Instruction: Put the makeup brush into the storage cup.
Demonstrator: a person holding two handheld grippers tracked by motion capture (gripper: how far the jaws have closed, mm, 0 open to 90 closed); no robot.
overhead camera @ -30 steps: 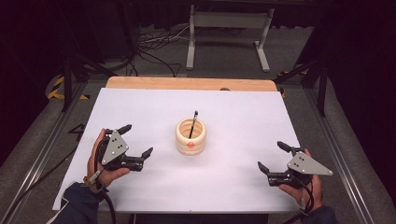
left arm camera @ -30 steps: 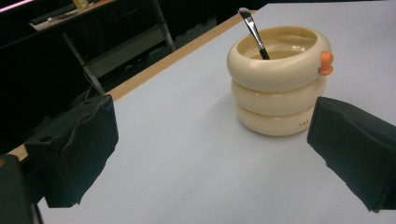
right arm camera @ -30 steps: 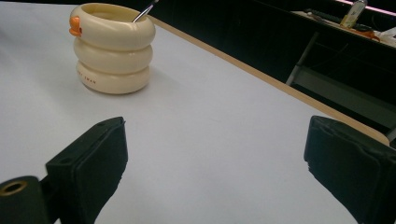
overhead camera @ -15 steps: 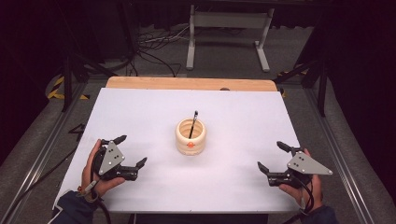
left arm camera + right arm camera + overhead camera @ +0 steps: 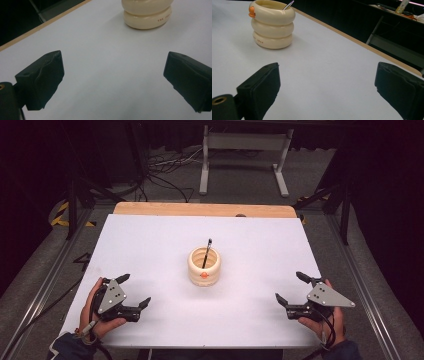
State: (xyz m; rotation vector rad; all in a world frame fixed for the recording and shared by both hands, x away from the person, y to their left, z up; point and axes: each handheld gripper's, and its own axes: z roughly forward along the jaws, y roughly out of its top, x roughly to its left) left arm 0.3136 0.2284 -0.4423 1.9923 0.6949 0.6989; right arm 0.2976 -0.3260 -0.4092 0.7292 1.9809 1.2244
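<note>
A cream ringed cup (image 5: 204,266) with a small orange mark on its front stands at the middle of the white table (image 5: 160,240). A dark pen (image 5: 206,251) leans inside it. My left gripper (image 5: 134,291) rests near the front left corner, open and empty. My right gripper (image 5: 292,289) rests near the front right corner, also open and empty. The cup (image 5: 147,13) lies beyond the left jaws at top right in the left gripper view. In the right gripper view the cup (image 5: 272,23) stands at upper left, with the pen tip (image 5: 289,5) at its rim.
A wooden strip (image 5: 205,210) borders the table's far edge. Behind it stand a metal frame (image 5: 245,157) and floor cables (image 5: 165,170). Rails run along both sides of the table.
My left gripper has drawn back toward the front left of the table and turned, staying open. The right gripper and the cup have not moved.
</note>
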